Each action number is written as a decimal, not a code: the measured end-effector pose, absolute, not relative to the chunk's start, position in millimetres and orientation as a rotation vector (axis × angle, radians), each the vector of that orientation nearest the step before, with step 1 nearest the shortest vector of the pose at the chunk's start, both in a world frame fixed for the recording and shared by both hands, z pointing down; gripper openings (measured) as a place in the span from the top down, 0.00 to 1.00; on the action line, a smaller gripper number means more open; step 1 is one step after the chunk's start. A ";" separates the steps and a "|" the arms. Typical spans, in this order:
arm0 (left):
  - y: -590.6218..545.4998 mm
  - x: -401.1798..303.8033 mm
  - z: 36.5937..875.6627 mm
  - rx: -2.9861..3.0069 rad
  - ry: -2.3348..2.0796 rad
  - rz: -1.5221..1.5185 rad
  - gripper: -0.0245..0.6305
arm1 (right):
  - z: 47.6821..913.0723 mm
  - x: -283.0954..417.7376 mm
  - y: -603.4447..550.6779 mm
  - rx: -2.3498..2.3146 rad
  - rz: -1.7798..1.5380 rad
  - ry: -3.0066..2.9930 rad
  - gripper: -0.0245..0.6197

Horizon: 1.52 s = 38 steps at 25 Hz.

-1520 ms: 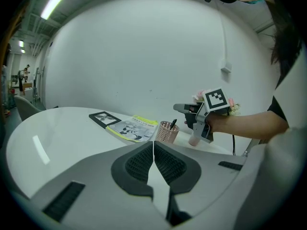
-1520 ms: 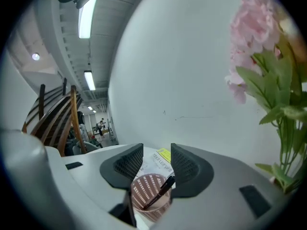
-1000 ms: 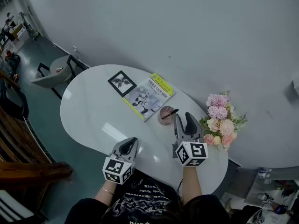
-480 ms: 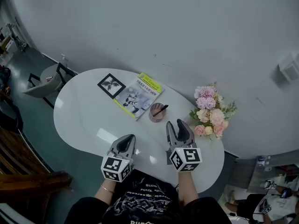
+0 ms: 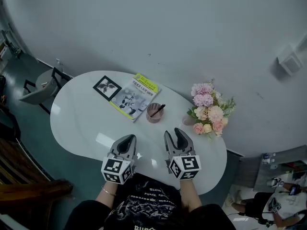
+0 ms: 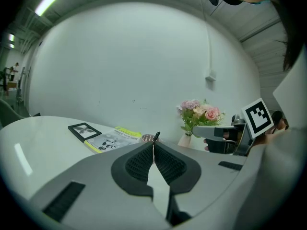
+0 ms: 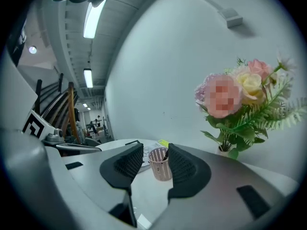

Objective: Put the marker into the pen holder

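A pink mesh pen holder (image 5: pixel 153 114) stands on the white table (image 5: pixel 81 123), just right of the magazine. The black marker (image 5: pixel 158 109) leans inside it, tip sticking out over the rim. In the right gripper view the pen holder (image 7: pixel 160 163) shows beyond my open, empty right gripper (image 7: pixel 150 162), with the marker (image 7: pixel 165 154) inside. My right gripper (image 5: pixel 173 137) is near the front edge, well short of the holder. Left of it, my left gripper (image 5: pixel 125 143) is shut on nothing; from its own view (image 6: pixel 153 153) the marker (image 6: pixel 156 137) tip peeks over its jaws.
A yellow-edged magazine (image 5: pixel 133 96) and a small black-framed picture (image 5: pixel 107 86) lie at the table's far left. A vase of pink and cream flowers (image 5: pixel 207 110) stands at the far right by the wall. A chair (image 5: pixel 41 86) sits off the table's left end.
My right gripper has drawn back from the pen holder toward the front edge, empty. The marker stays in the holder. The left gripper has barely moved.
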State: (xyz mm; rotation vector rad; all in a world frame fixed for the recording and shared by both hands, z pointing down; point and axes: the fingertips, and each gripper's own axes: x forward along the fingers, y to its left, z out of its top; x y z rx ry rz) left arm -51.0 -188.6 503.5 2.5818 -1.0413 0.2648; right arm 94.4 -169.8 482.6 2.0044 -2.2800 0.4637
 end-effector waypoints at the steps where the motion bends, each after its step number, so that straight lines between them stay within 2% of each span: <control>1: -188.1 -49.5 503.1 2.583 -1.039 0.265 0.92 | 484.8 94.1 -167.7 1.999 0.469 -2.278 0.68; 6: -187.4 -46.2 499.4 2.596 -1.044 0.258 0.92 | 485.1 88.8 -161.3 1.945 0.433 -2.306 0.69; 9: -185.6 -46.2 499.3 2.599 -1.054 0.258 0.92 | 486.0 89.0 -158.5 1.935 0.417 -2.303 0.76; 12: -182.7 -44.4 499.0 2.620 -1.054 0.280 0.92 | 486.9 91.5 -157.1 1.944 0.428 -2.297 0.87; 16: -181.5 -45.7 498.1 2.620 -1.061 0.278 0.92 | 487.5 88.7 -156.1 1.922 0.420 -2.301 0.90; 38: -182.9 -47.6 501.3 2.605 -1.067 0.288 0.92 | 495.8 84.9 -157.2 1.887 0.407 -2.308 0.92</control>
